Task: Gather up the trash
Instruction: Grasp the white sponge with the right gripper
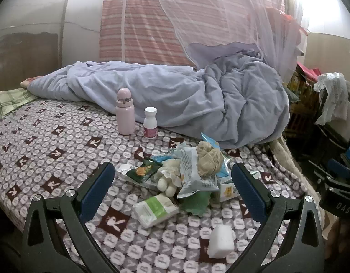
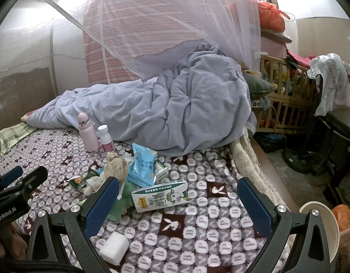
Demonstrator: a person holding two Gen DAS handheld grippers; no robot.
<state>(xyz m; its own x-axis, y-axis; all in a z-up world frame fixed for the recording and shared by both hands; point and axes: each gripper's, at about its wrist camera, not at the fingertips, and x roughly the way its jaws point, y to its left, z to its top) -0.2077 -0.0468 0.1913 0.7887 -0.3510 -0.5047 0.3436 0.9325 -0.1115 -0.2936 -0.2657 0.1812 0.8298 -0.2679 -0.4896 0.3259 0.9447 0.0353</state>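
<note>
Both grippers hang over the bed with their blue-padded fingers spread wide and nothing between them. The left gripper [image 1: 172,182] faces the trash pile [image 1: 186,175] head on; the right gripper [image 2: 178,195] sits a little to the side, with the green-and-white milk carton [image 2: 160,196] lying flat just ahead of its fingers.

The trash is heaped loosely on the patterned blanket [image 1: 49,154]: a crumpled beige wad [image 1: 209,159] perched on top of a silvery wrapper [image 1: 194,173], a blue foil packet [image 2: 141,165] leaning behind, a small dark-green sachet [image 1: 141,173], a wrapped green-and-white pack [image 1: 155,209] nearer the left gripper, and a white foam block [image 1: 221,241] apart from the rest, closest to both grippers.

The risks I see come mostly from the pile itself. Everything overlaps, so closing on one wrapper could drag its neighbours or tip the beige wad off onto the blanket. The foil and film pieces look slick and thin; they may slide out of the pads or get pinched together with a fold of the soft blanket. A small cream soft toy [image 1: 167,182] lies tangled in the heap and could be swept up as rubbish by mistake. Behind the pile, the pink flask [image 1: 125,113] and the white pill bottle [image 1: 150,124] stand upright on yielding bedding near the crumpled lilac duvet [image 1: 197,104]; pressing down nearby could topple them. The two grippers are also near each other, so a careless reach could knock them together.
</note>
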